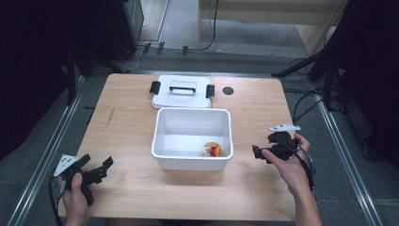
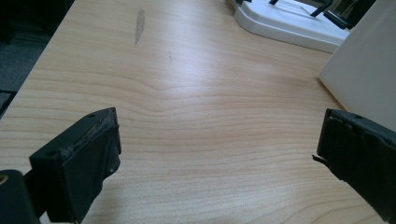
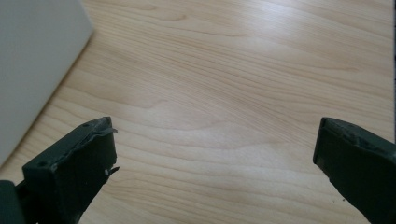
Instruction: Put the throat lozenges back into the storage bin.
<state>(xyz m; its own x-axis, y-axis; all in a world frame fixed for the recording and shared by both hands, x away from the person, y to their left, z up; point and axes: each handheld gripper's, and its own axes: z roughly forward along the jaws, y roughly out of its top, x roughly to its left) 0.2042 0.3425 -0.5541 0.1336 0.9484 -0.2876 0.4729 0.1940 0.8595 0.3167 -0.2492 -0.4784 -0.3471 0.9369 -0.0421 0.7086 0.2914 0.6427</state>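
Note:
An open white bin point(image 1: 190, 163) stands at the middle of the wooden table point(image 1: 127, 136). Inside, near its front right corner, lies a small orange, yellow and red item point(image 1: 212, 150). Just behind the bin, the white lid point(image 1: 181, 94) with black handle and latches lies flat. My left gripper point(image 1: 104, 169) is held low at the front left, open and empty, pointing toward the bin. My right gripper point(image 1: 256, 153) hovers just right of the bin, open and empty. The left gripper point(image 2: 217, 135) faces bare wood, with the bin wall point(image 2: 364, 65) and lid point(image 2: 289, 23) beyond. Beside the right gripper point(image 3: 217, 140) is the bin wall point(image 3: 32, 60).
A small dark round hole point(image 1: 228, 91) sits in the table right of the lid. Bare wood stretches left and right of the bin. Metal rails run along both sides of the table, with dark stands and cables on the floor behind.

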